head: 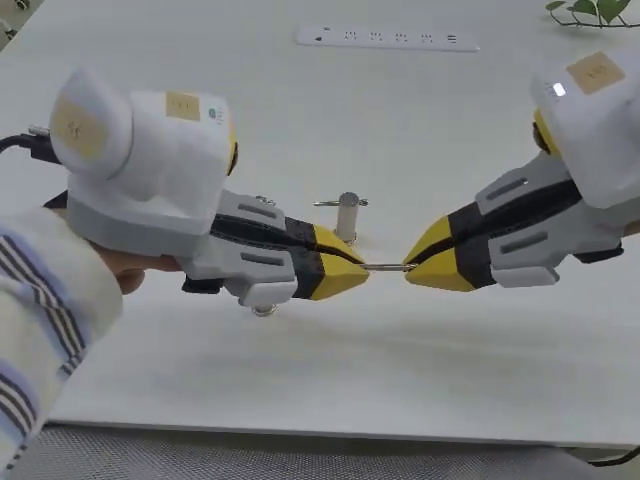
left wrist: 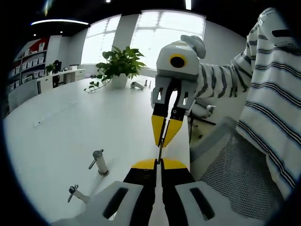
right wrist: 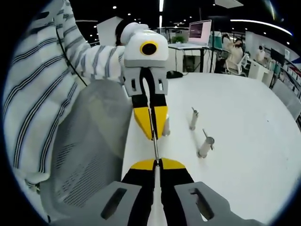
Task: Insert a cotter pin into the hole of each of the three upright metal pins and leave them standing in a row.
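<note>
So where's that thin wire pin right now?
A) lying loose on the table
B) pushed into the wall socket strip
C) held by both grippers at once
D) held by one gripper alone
C: the cotter pin bridges the gap between the yellow tips, with the left gripper and the right gripper each shut on one end.

Bright, even light — window glare and ceiling strips; fisheye edges bend.
</note>
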### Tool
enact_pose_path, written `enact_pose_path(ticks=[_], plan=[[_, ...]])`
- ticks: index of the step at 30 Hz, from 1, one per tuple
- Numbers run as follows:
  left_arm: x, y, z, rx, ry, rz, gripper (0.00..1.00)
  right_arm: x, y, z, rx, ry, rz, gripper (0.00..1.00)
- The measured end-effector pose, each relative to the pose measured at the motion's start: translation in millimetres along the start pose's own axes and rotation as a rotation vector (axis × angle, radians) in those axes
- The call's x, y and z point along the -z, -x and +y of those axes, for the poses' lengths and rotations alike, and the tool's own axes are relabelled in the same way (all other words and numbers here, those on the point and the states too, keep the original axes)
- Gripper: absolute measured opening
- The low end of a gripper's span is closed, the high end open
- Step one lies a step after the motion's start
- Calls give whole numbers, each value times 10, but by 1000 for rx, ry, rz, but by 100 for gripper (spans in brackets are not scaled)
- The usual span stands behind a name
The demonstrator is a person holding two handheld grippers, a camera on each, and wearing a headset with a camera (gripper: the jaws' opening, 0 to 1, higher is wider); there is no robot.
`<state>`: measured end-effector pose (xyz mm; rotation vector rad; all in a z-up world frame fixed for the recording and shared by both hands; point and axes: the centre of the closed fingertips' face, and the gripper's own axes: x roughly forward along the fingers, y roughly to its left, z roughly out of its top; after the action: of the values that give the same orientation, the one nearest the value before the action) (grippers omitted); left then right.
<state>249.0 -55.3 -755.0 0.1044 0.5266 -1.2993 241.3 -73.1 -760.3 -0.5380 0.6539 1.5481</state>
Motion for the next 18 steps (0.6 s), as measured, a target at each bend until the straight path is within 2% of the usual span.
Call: enact_pose_path(ticks=[7,12,18], plan=[[26,-3,-13,-5,3,10,1,12,-7,15,6,-1,4,3],[32,-2,-18,-11,-18,13,2,6,-15,32,7,-5,6,3],[86,-12,-39,-17,-49,32,13,-51,-50,37,19,-13,-8,3]])
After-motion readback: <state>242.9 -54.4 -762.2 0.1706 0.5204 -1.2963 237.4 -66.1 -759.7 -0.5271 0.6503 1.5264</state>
